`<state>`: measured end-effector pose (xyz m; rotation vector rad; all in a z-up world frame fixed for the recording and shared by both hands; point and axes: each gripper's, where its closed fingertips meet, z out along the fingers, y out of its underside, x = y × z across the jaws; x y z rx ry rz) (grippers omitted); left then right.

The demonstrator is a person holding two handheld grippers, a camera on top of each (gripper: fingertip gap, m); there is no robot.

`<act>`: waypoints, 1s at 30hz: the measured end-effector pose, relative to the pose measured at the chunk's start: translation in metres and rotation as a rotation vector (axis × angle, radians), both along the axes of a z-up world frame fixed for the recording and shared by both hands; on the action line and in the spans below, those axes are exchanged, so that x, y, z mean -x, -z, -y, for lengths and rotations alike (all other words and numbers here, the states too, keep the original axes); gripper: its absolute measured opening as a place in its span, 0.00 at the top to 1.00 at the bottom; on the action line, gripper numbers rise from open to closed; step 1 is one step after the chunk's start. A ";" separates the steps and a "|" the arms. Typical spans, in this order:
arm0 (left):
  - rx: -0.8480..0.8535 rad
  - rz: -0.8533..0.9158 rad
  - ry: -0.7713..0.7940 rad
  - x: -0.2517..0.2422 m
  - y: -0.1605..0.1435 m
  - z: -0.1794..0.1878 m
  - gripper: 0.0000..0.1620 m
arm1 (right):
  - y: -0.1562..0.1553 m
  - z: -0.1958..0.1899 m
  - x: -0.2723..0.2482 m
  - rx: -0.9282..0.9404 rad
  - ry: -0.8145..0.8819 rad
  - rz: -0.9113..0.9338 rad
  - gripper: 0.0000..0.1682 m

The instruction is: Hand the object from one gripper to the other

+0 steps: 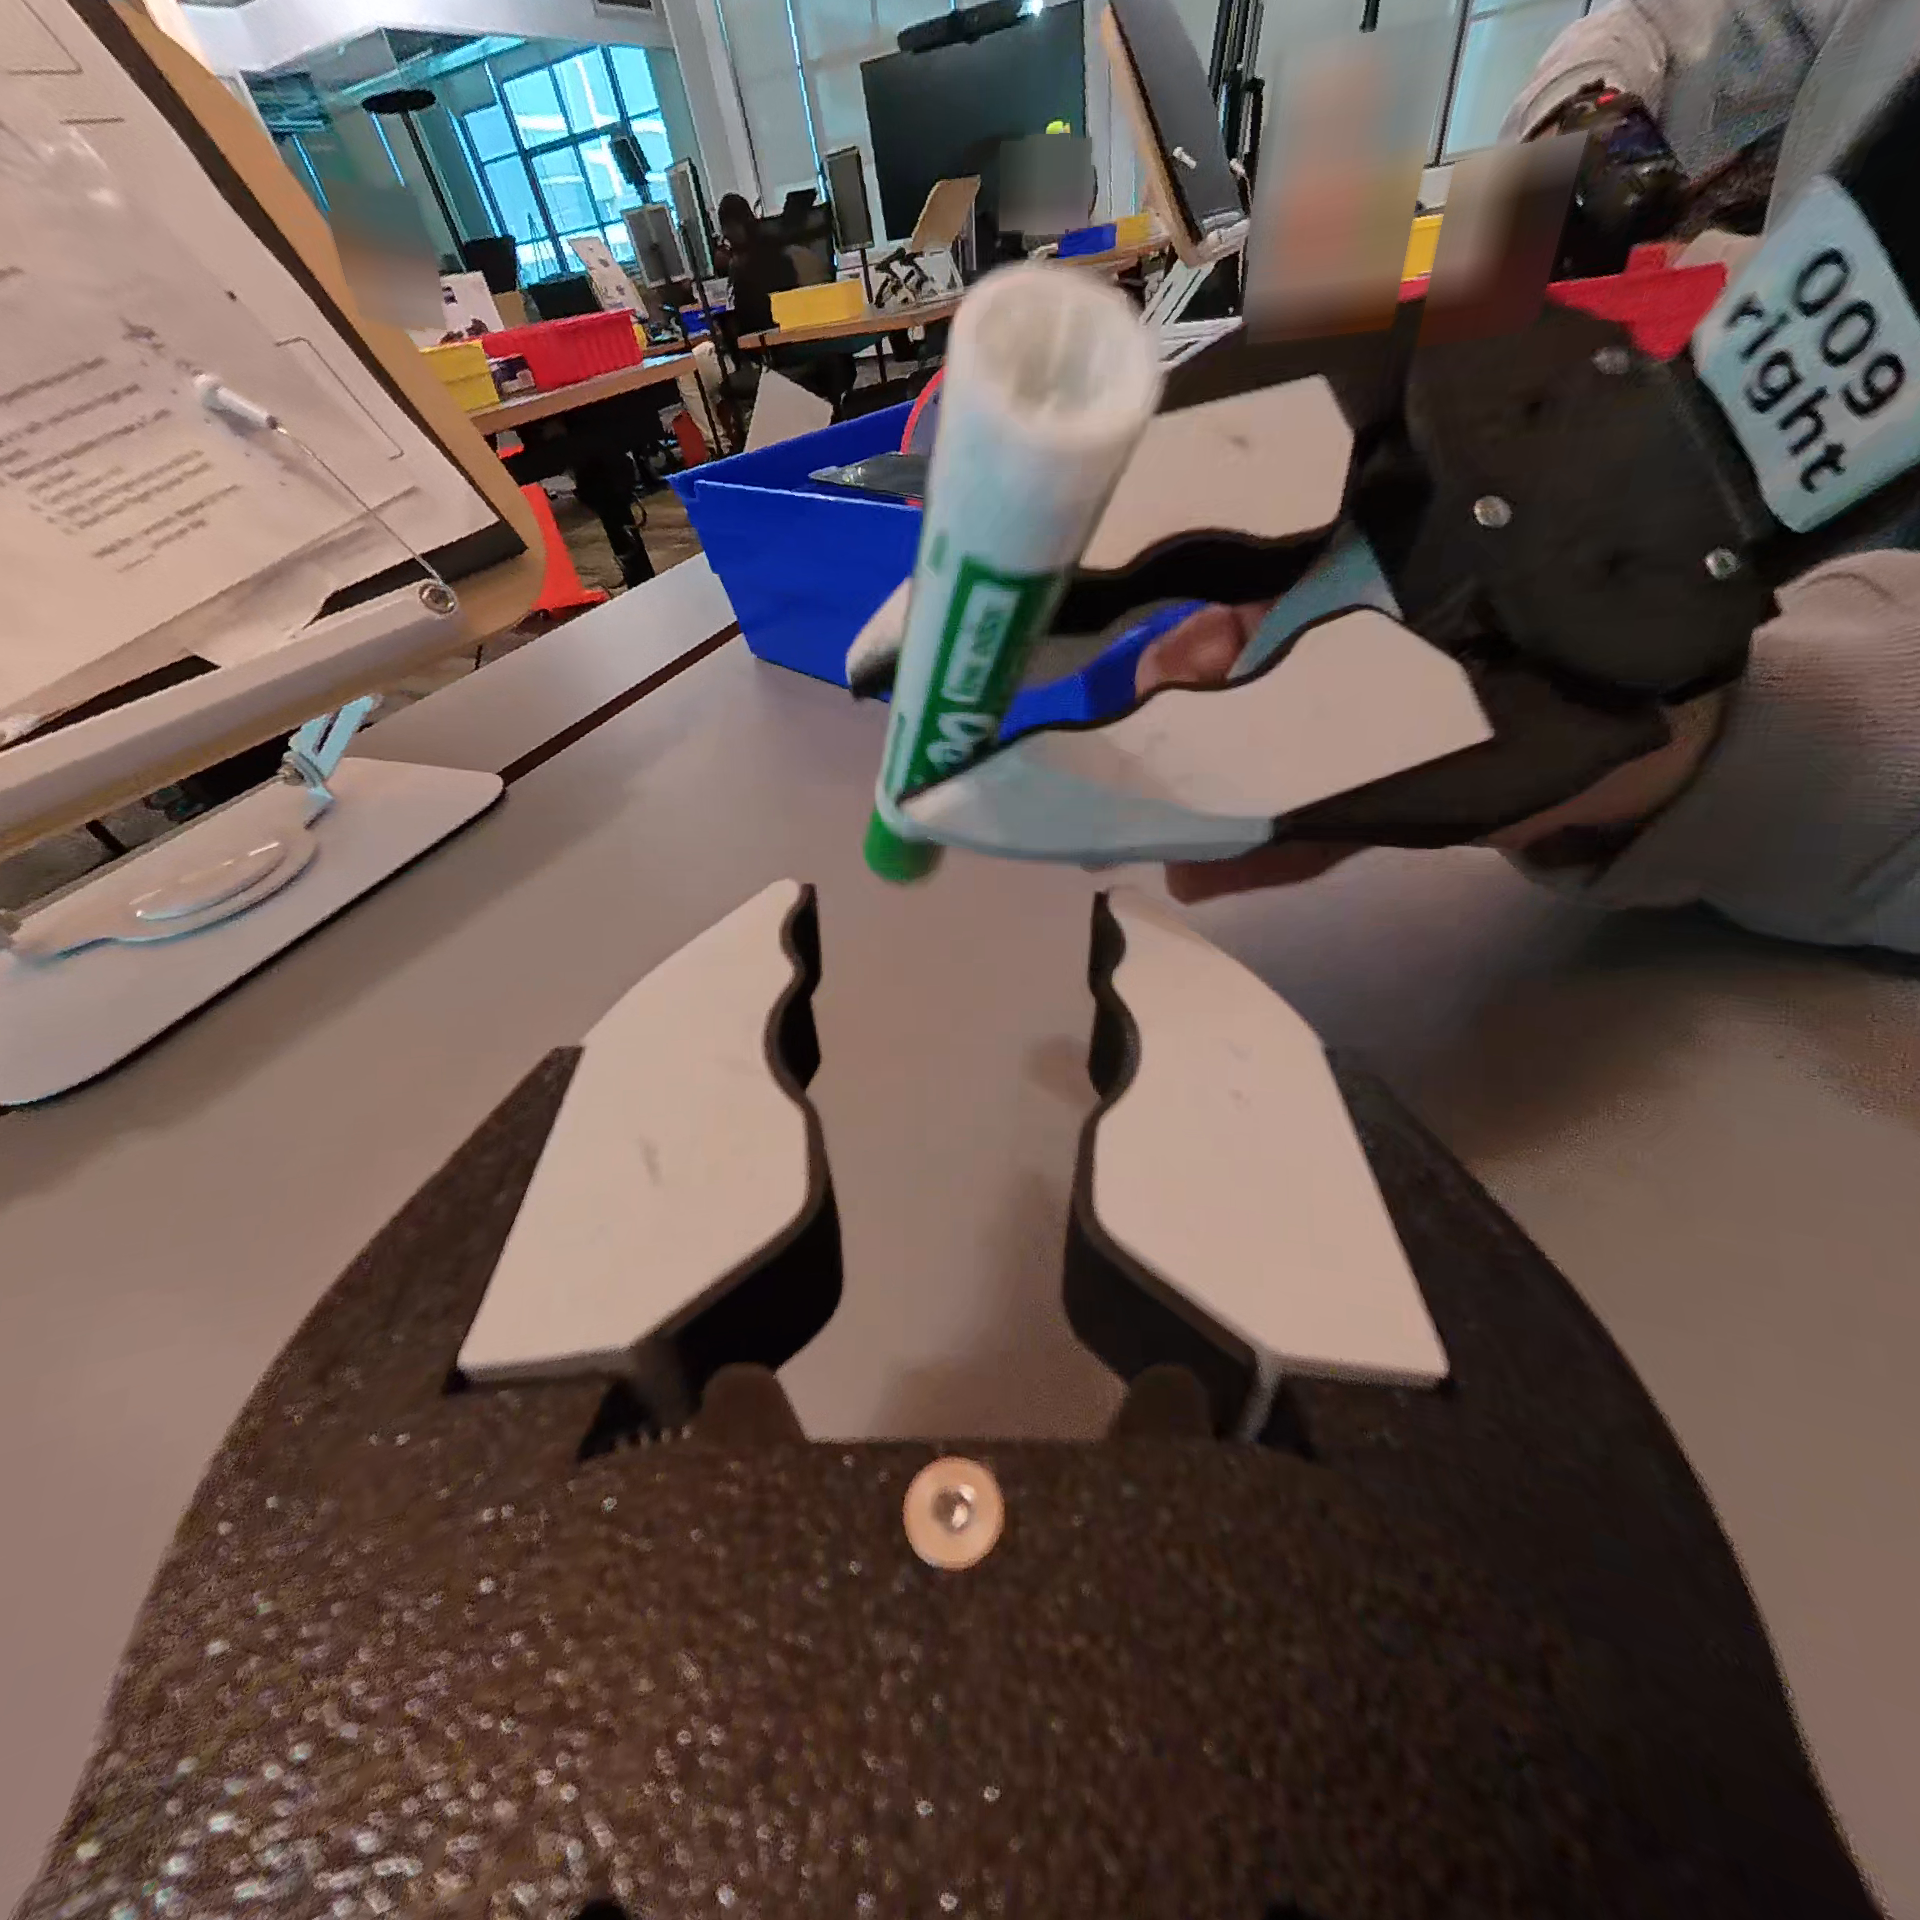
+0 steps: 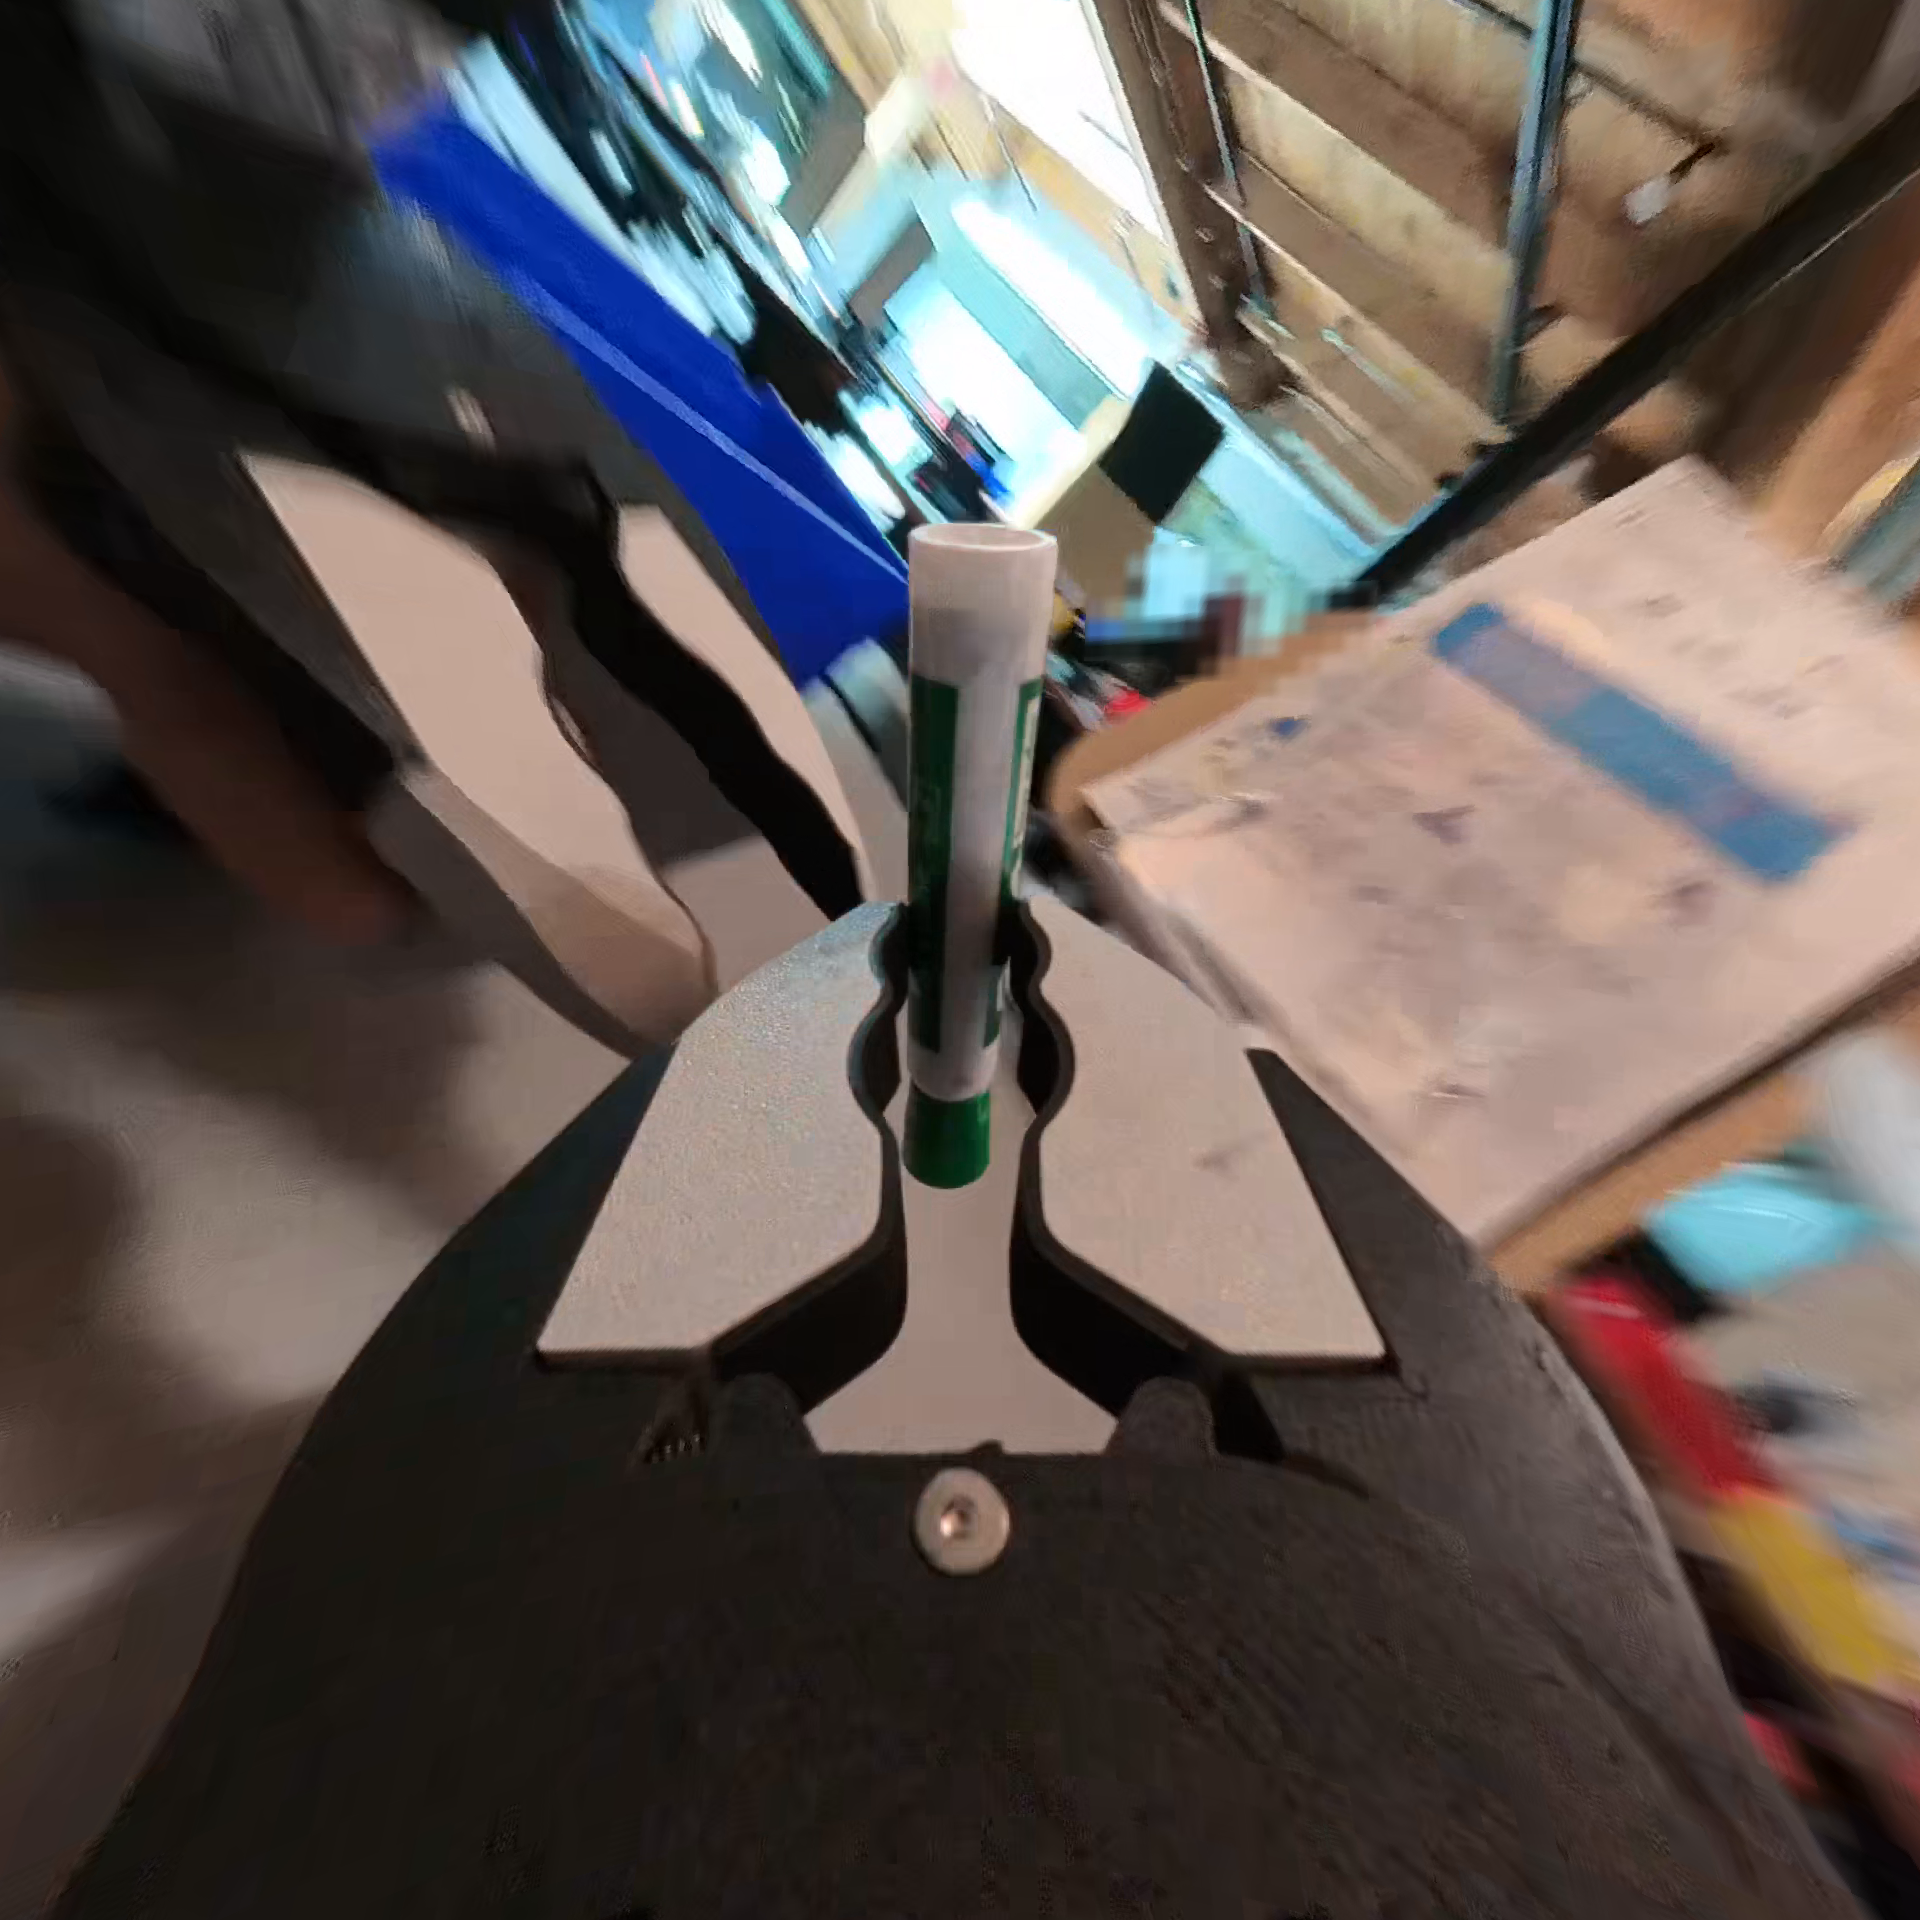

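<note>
**Still a one-sided hold: the marker could slip before the swap**

Right now the right gripper [image 2: 958,971] pinches the green-and-white marker [image 1: 987,613] low on its barrel, close above the green cap, so most of its length sticks out past the jaws. The left gripper [image 1: 954,935] waits just below it with jaws spread and empty, above the tabletop [image 1: 520,935]. Risk: the long free end could pivot if nudged. If the right jaws let go before the left ones close, the marker likely drops and rolls toward the blue bin [image 1: 790,561].
</note>
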<state>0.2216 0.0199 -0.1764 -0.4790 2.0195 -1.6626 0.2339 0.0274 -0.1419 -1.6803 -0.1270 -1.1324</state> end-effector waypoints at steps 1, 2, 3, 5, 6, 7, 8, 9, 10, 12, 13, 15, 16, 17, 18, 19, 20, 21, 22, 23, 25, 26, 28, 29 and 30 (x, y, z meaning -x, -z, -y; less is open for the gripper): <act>0.001 0.010 0.008 0.001 -0.001 0.001 0.68 | -0.001 0.006 -0.006 0.079 0.074 0.112 0.89; 0.009 0.021 0.020 0.003 -0.004 0.002 0.67 | 0.001 0.010 -0.009 0.170 0.125 0.219 0.89; 0.020 0.034 0.027 0.005 -0.006 0.003 0.68 | 0.004 0.012 -0.013 0.261 0.168 0.307 0.89; 0.045 0.055 0.037 0.007 -0.012 0.004 0.69 | 0.008 0.015 -0.016 0.376 0.221 0.413 0.89; 0.055 0.057 0.035 0.008 -0.013 0.003 0.70 | 0.010 0.013 -0.015 0.398 0.219 0.433 0.90; 0.063 0.056 0.027 0.007 -0.015 0.002 0.71 | 0.011 0.012 -0.014 0.413 0.212 0.445 0.90; 0.071 0.054 0.025 0.006 -0.016 0.001 0.72 | 0.013 0.011 -0.013 0.431 0.210 0.456 0.89; 0.080 0.050 0.026 0.006 -0.017 -0.001 0.73 | 0.014 0.010 -0.013 0.453 0.212 0.466 0.90; 0.095 0.047 0.022 0.005 -0.019 -0.003 0.73 | 0.016 0.011 -0.014 0.475 0.218 0.474 0.90; 0.124 0.047 0.019 0.005 -0.024 -0.007 0.76 | 0.019 0.012 -0.017 0.504 0.227 0.473 0.89; 0.130 0.043 0.019 0.005 -0.025 -0.008 0.82 | 0.021 0.012 -0.017 0.504 0.221 0.468 0.89; 0.122 0.029 0.027 0.005 -0.024 -0.009 0.91 | 0.023 0.011 -0.017 0.487 0.210 0.437 0.89; 0.112 0.020 0.040 0.005 -0.023 -0.009 0.91 | 0.024 0.011 -0.017 0.486 0.205 0.423 0.89; 0.106 0.012 0.049 0.006 -0.021 -0.008 0.91 | 0.025 0.011 -0.017 0.489 0.204 0.417 0.89; 0.103 0.006 0.056 0.007 -0.020 -0.007 0.90 | 0.026 0.011 -0.018 0.494 0.206 0.414 0.89; 0.098 -0.001 0.056 0.007 -0.019 -0.006 0.85 | 0.026 0.011 -0.018 0.493 0.207 0.414 0.89; 0.083 -0.006 0.045 0.005 -0.016 -0.006 0.82 | 0.025 0.010 -0.017 0.481 0.202 0.412 0.89; 0.058 -0.007 0.031 0.003 -0.013 -0.006 0.82 | 0.025 0.009 -0.016 0.473 0.195 0.404 0.89; 0.035 0.001 0.020 0.002 -0.010 -0.006 0.85 | 0.025 0.009 -0.016 0.473 0.192 0.395 0.89; 0.020 0.016 0.007 0.001 -0.009 -0.007 0.87 | 0.026 0.009 -0.016 0.477 0.192 0.394 0.89; 0.005 0.033 -0.004 0.000 -0.009 -0.007 0.88 | 0.025 0.009 -0.016 0.476 0.191 0.399 0.89; 0.005 0.030 -0.005 0.000 -0.010 -0.007 0.88 | 0.026 0.009 -0.016 0.470 0.186 0.391 0.89; 0.015 0.021 -0.003 0.000 -0.011 -0.007 0.88 | 0.026 0.008 -0.015 0.447 0.176 0.372 0.89; 0.023 0.014 -0.002 0.000 -0.012 -0.007 0.88 | 0.024 0.009 -0.015 0.426 0.176 0.367 0.89; 0.035 0.006 -0.007 -0.001 -0.013 -0.008 0.88 | 0.022 0.009 -0.016 0.384 0.176 0.348 0.89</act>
